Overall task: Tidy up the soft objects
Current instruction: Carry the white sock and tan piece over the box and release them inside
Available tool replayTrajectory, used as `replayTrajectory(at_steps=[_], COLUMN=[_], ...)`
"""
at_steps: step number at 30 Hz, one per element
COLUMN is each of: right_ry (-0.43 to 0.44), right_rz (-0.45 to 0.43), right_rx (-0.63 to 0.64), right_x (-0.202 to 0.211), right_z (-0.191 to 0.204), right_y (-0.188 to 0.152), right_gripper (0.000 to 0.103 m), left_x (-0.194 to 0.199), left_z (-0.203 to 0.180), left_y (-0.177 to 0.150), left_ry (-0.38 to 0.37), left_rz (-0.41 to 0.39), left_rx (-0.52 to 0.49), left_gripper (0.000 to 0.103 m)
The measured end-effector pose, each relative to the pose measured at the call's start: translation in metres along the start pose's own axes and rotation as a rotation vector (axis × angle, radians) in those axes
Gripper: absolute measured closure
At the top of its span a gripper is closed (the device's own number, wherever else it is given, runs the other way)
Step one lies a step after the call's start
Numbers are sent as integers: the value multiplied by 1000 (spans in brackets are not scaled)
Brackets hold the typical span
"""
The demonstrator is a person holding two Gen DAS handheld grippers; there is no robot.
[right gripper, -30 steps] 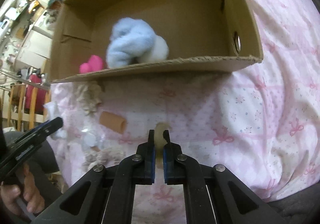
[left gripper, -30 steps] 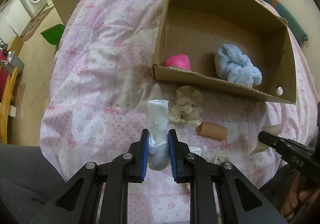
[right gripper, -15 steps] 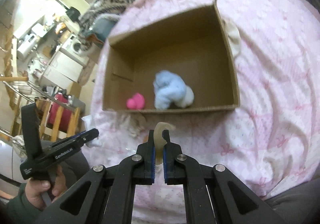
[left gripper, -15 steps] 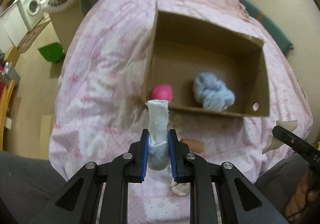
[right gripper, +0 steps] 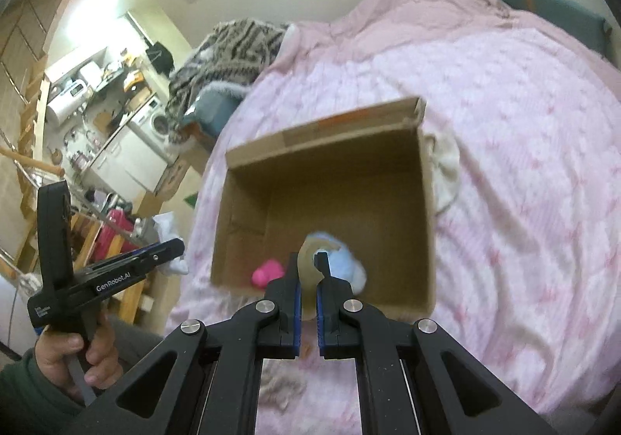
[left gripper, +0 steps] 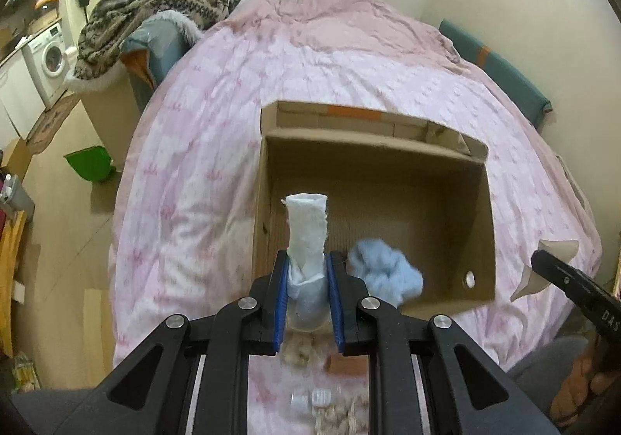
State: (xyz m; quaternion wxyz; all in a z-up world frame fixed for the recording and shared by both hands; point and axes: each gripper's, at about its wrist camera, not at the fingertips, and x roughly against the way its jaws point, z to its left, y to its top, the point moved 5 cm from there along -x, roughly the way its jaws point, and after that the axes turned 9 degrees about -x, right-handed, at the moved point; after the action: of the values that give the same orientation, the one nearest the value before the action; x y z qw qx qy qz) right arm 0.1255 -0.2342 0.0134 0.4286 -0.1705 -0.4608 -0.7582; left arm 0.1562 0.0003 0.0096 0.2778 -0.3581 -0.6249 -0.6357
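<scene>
Left gripper (left gripper: 307,279) clamps white cloth roll (left gripper: 306,231) upright (long axis vertical).

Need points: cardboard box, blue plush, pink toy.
cardboard box (left gripper: 490,240), left wrist view, right wall.
blue plush (left gripper: 382,272), left wrist view, middle of the bundle.
pink toy (right gripper: 267,273), right wrist view, centre of its visible part.

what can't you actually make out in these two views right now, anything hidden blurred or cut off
- Pink object: right wrist view shows it in the cardboard box; in the left wrist view the left gripper and its white cloth roll cover that corner.
- Blue cloth: partly behind the right gripper and its beige piece in the right wrist view.
- Items on the bedspread near the left gripper: blurred, cut by the fingers.
</scene>
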Motion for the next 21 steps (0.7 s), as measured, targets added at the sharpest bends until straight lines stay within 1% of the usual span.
replayTrajectory(at_steps=[3, 6, 8, 11, 13, 16, 18, 21], right_ry=[-15, -34, -48, -90, -97, -133, -164, -178], right_rz=[-30, -31, -26, -18, 0, 36, 64, 94], right_rx=[4, -20, -47, -44, -56, -56, -43, -29], right_x=[-10, -24, -34, -44, -48, -57, -64, -73], right_z=[-8, -19, -27, -33, -37, -43, -45, -44], right_y=[8, 11, 11, 9, 5, -2, -6, -10], right_gripper=[96, 96, 96, 95, 95, 95, 95, 95], left_x=[-15, -35, -45, -62, -73, -82, -84, -85], left_z=[0, -3, -8, -14, -14, -9, -7, -9], left_y=[9, 9, 7, -2, -7, -13, -13, -13], left_ry=[-8, -23, -31, -17, -3, -22, -6, 3], left_rz=[-11, 4, -2, -7, 13, 38, 32, 19], left_rx=[2, 14, -5, -41, -57, -19, -22, -49], left_gripper=[86, 86, 86, 86, 86, 86, 86, 86])
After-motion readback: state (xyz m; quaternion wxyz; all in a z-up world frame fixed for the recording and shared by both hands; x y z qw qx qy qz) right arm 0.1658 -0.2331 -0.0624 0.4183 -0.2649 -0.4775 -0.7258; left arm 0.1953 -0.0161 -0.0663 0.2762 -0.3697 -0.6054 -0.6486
